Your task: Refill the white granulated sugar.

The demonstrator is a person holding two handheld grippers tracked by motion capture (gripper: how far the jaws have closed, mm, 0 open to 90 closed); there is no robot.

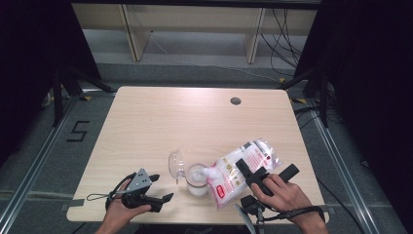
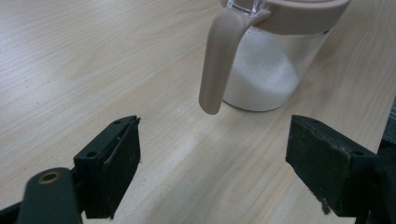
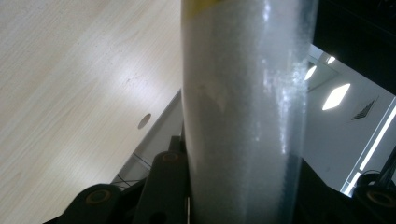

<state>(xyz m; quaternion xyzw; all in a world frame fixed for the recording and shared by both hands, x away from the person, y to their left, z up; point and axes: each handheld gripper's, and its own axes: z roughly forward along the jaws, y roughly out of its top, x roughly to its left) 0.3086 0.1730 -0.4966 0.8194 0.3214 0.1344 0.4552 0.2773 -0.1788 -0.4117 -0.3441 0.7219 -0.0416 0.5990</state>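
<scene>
The left hand [image 1: 122, 208] comes in from the bottom edge of the high view, wrapped around the body of the left gripper [image 1: 163, 188]; that gripper lies low and roughly level, pointing toward the right, its grey three-cornered plate on top; in the left gripper view its two black fingers [image 2: 112, 163] stand wide apart with nothing between them; a cable loops off behind the hand. The right hand [image 1: 282, 192] grips the right gripper [image 1: 251, 173] from behind, forearm angling in from the bottom right; the gripper points up and to the left, tilted; its fingers [image 3: 166, 186] are clamped on what they hold; a cable circles the wrist.
</scene>
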